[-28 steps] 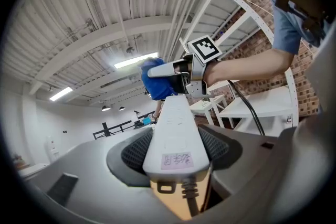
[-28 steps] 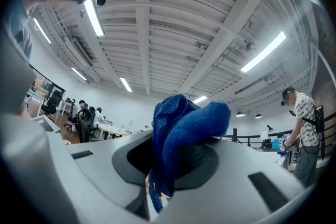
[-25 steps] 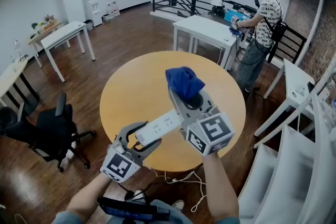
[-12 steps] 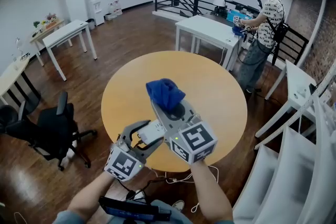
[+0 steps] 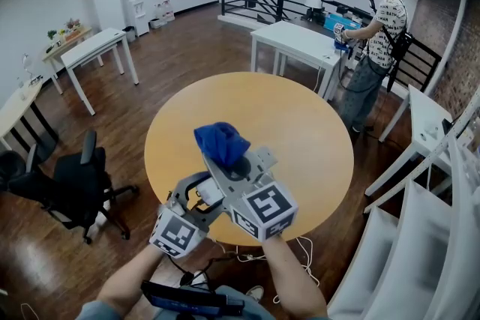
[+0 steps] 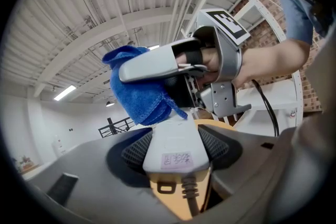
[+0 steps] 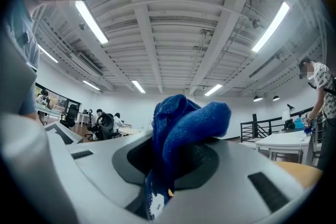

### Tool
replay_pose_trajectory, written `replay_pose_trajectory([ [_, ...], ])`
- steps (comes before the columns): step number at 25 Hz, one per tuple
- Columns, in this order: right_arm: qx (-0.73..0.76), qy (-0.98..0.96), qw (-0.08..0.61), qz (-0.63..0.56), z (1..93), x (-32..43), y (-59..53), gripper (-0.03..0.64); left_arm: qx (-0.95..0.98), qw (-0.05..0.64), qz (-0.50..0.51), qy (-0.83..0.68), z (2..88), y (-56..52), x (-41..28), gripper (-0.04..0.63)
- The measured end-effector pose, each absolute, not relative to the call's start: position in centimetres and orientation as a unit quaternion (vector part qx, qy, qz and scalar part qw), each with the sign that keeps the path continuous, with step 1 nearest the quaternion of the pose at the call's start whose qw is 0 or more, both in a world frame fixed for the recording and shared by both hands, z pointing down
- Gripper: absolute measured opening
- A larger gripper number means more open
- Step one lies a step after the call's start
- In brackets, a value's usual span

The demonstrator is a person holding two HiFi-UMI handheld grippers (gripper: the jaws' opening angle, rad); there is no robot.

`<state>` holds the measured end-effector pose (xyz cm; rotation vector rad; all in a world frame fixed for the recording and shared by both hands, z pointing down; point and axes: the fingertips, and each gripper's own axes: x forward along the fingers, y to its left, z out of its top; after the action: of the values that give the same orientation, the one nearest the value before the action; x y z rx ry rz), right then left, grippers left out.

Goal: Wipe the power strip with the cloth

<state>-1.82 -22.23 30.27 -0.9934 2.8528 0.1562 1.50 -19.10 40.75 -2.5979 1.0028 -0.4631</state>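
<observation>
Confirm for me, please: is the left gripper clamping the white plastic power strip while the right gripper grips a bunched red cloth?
Not quite: the bunched cloth is blue, not red, as the right gripper view shows plainly. The rest stands: the left gripper clamps the white plastic power strip, and the right gripper grips the cloth.

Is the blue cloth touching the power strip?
Touching. The left gripper view shows the cloth pressed against the strip with no gap between them.
</observation>
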Motion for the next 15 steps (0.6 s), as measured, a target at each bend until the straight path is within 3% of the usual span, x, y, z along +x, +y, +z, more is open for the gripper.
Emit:
replay_pose_trajectory([
  [15, -0.331, 0.938, 0.087, 0.059, 29.2, -1.0, -21.7, 0.060, -0.911, 0.135, -0.145, 0.361, 41.0, -19.6, 0.8, 0.282],
])
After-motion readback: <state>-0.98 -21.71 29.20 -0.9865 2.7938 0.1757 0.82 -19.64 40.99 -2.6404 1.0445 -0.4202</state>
